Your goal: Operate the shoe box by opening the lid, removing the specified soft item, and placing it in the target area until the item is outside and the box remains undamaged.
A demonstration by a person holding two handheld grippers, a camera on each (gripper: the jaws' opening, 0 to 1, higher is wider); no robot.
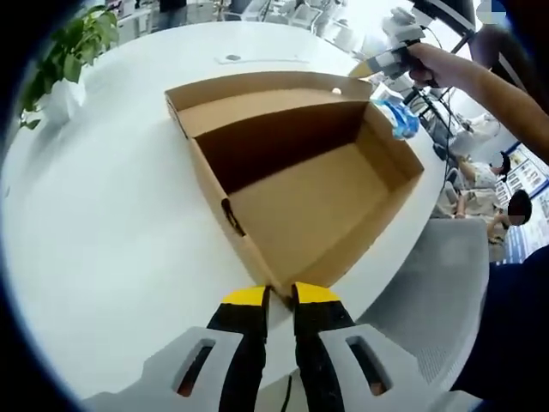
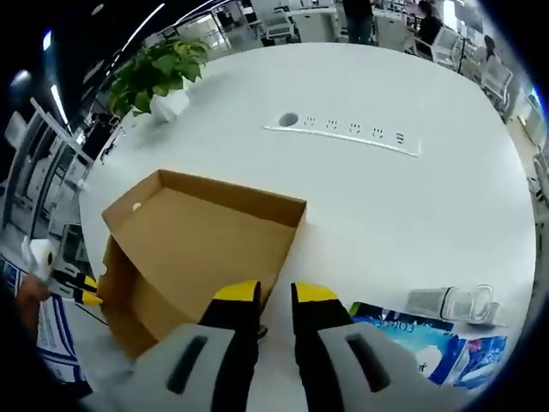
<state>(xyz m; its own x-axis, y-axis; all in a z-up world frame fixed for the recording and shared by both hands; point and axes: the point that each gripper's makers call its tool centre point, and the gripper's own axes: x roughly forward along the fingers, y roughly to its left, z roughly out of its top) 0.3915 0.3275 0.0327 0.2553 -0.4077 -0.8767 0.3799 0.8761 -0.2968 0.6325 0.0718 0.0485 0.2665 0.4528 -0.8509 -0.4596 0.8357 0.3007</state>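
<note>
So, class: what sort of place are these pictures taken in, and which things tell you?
Most likely an open-plan office. A large white table has a built-in power socket strip, a potted plant stands on it, and desks and office chairs fill the background.

I see a potted plant (image 2: 159,73) near the far edge of the white desk (image 2: 386,215), a power strip (image 2: 343,133) set into its middle, and a clear plastic container (image 2: 455,302) beside blue packets (image 2: 420,339).
</note>
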